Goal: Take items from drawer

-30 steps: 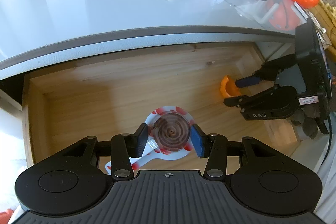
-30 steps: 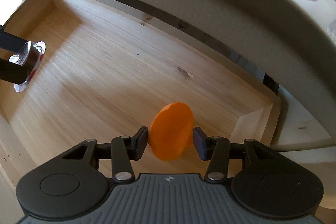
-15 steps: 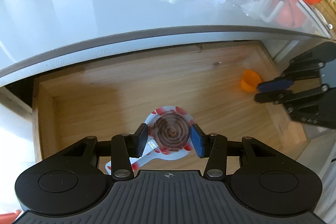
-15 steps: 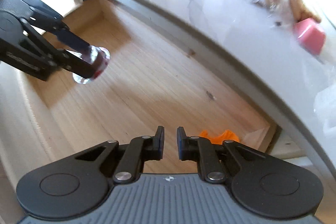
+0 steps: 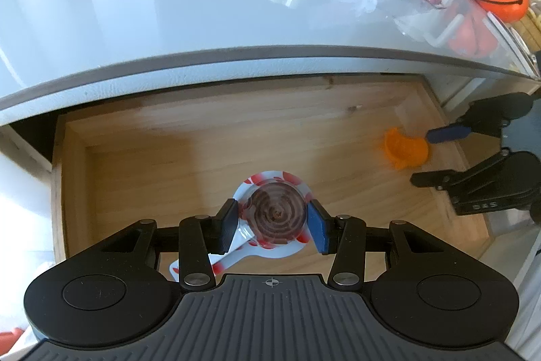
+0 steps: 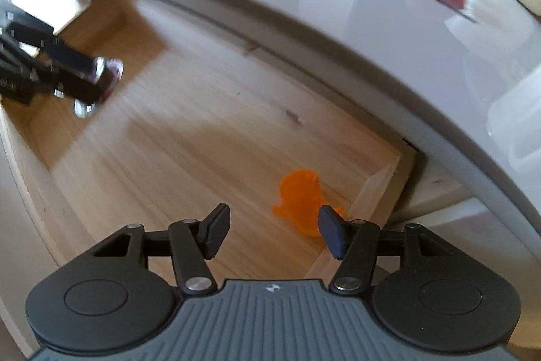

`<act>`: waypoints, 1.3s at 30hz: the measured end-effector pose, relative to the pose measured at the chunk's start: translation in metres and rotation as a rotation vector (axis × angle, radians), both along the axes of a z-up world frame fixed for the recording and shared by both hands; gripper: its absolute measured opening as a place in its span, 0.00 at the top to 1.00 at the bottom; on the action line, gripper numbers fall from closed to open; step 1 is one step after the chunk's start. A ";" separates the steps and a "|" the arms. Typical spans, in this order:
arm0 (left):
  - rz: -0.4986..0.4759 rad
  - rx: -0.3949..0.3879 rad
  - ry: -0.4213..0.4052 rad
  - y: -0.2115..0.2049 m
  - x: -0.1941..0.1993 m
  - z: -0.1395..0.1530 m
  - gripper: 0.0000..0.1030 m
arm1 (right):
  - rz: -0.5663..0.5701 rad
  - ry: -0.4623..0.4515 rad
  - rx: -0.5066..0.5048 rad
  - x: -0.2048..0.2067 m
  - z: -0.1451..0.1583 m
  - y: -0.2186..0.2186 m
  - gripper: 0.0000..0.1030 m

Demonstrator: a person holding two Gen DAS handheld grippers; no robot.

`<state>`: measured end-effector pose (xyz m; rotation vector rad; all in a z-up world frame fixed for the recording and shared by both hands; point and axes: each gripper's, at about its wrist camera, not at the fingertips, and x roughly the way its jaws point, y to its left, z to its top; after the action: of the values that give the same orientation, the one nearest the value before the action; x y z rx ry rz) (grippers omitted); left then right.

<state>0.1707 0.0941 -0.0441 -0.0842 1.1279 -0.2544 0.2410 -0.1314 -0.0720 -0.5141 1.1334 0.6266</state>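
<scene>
R tongs point(image 6: 274, 230) just reopened, empty, above orange toy point(image 6: 299, 203) lying flat now; L tongs point(image 5: 274, 225) grip cup point(image 5: 275, 213) over drawer point(image 5: 203, 144).

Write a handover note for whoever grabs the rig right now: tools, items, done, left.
Left tool: closed on the red-and-white lollipop, held above the drawer floor.
Right tool: jaws just opened, nothing gripped; the orange piece lies loose on the drawer floor near the right front corner, under the tool.
Done: drawer open, lollipop picked up.
Left: re-grasp the orange piece, move both items to the grey tabletop.
</scene>
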 end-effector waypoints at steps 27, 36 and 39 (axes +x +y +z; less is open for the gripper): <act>-0.003 0.010 -0.015 -0.005 -0.005 0.003 0.52 | -0.021 -0.061 -0.104 0.017 -0.018 0.011 0.41; -0.002 -0.010 -0.001 -0.002 -0.002 0.001 0.52 | 0.080 -0.031 -0.211 0.025 -0.037 0.026 0.39; -0.001 -0.018 0.005 -0.001 -0.002 0.000 0.52 | 0.080 -0.008 -0.203 0.026 -0.039 0.025 0.45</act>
<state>0.1683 0.0936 -0.0441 -0.1003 1.1308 -0.2660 0.2672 -0.1067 -0.1108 -0.7379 1.1801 0.5803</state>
